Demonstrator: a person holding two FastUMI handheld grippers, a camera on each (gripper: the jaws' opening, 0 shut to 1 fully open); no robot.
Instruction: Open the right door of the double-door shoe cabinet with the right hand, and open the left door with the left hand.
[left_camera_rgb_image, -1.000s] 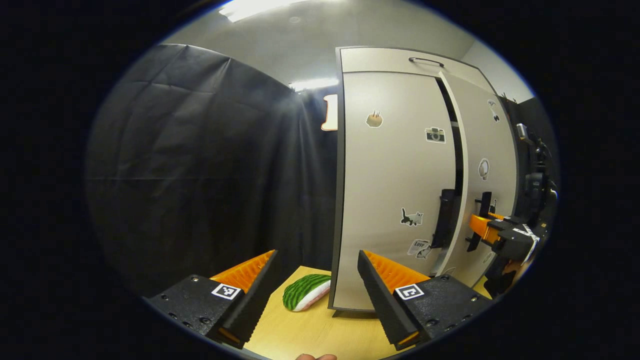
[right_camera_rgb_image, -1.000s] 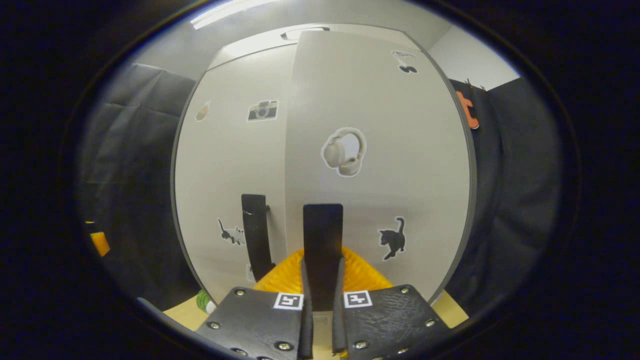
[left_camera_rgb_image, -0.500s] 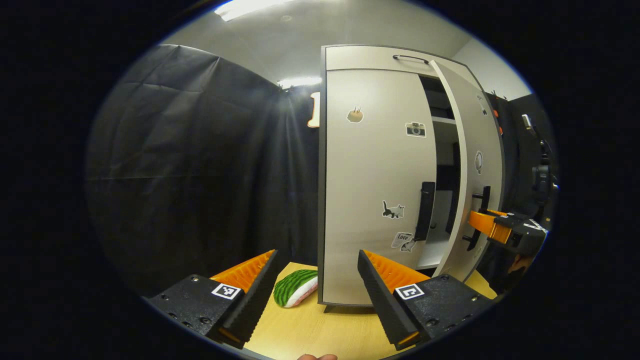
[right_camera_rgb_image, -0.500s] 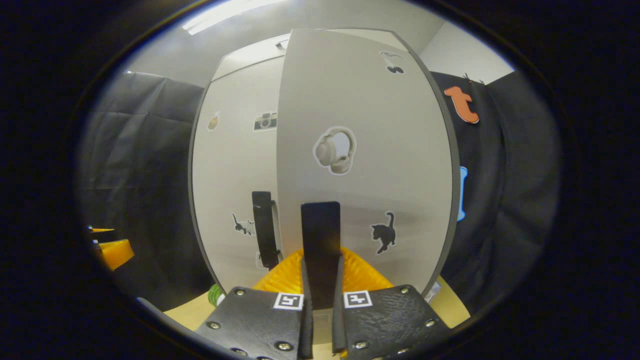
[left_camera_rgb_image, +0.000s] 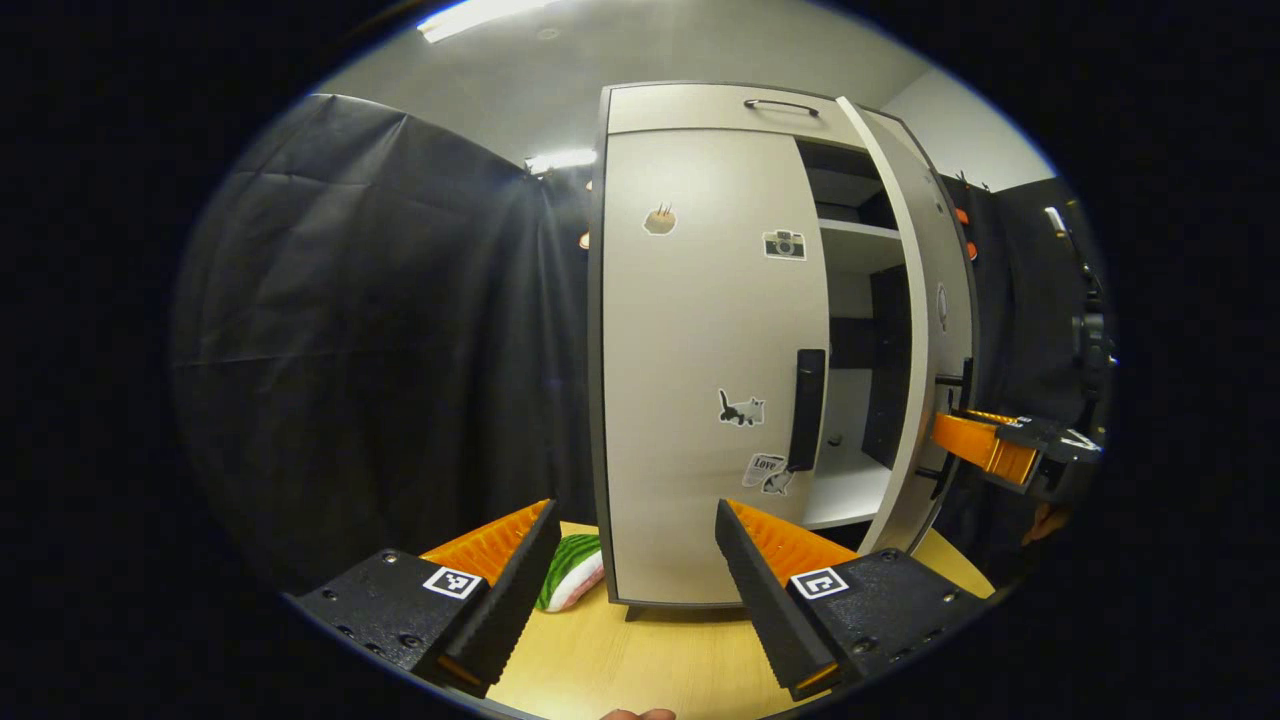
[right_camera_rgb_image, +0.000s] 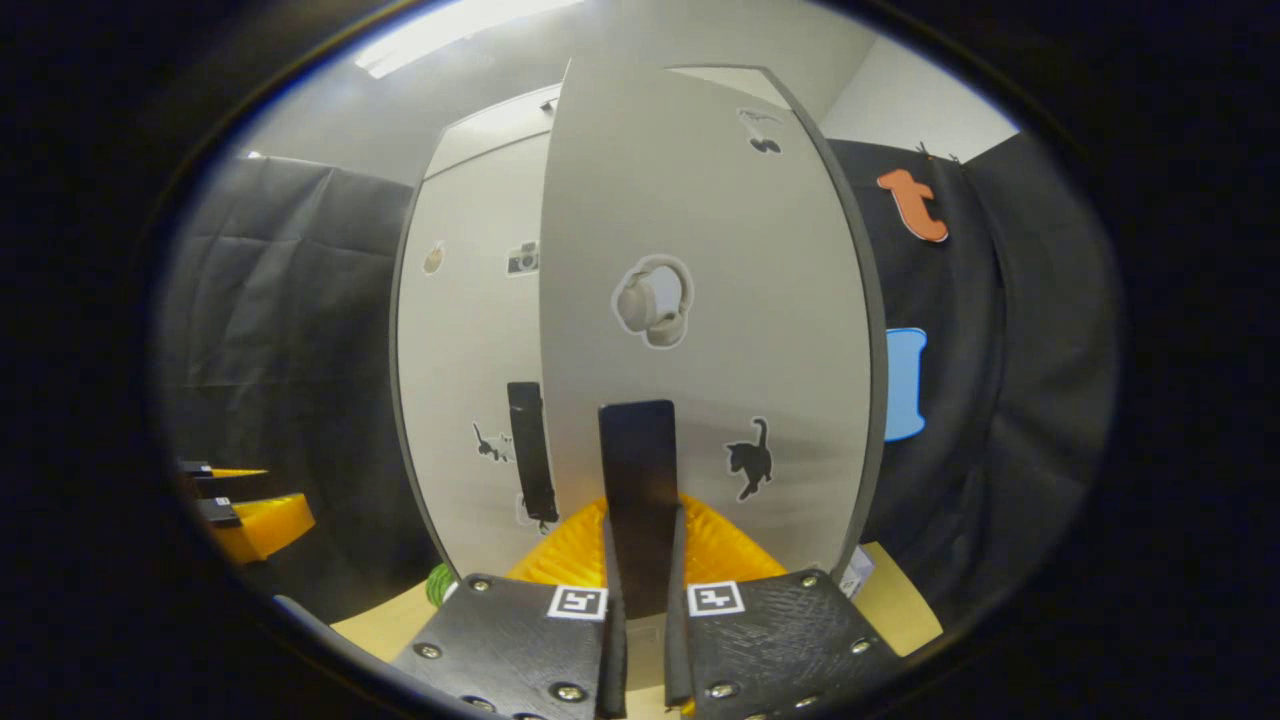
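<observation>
The right hand-held gripper (right_camera_rgb_image: 640, 600) is clenched on the black handle (right_camera_rgb_image: 640, 480) of the shoe cabinet's (left_camera_rgb_image: 700, 105) right door (right_camera_rgb_image: 700, 330), which stands ajar beside the closed left door (left_camera_rgb_image: 710, 360), while the left hand-held gripper (left_camera_rgb_image: 635, 560) hangs released over the bench (left_camera_rgb_image: 640, 660) before the cabinet.

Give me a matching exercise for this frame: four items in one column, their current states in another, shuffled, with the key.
Items:
1. pale grey right cabinet door
2. pale grey left cabinet door
3. right gripper
4. left gripper

States:
A. jaws spread apart, holding nothing
B. swung partly open, shelves showing behind it
C. flat against the cabinet, closed
D. clamped on a flat black door handle

Pairs: 1-B, 2-C, 3-D, 4-A
</observation>
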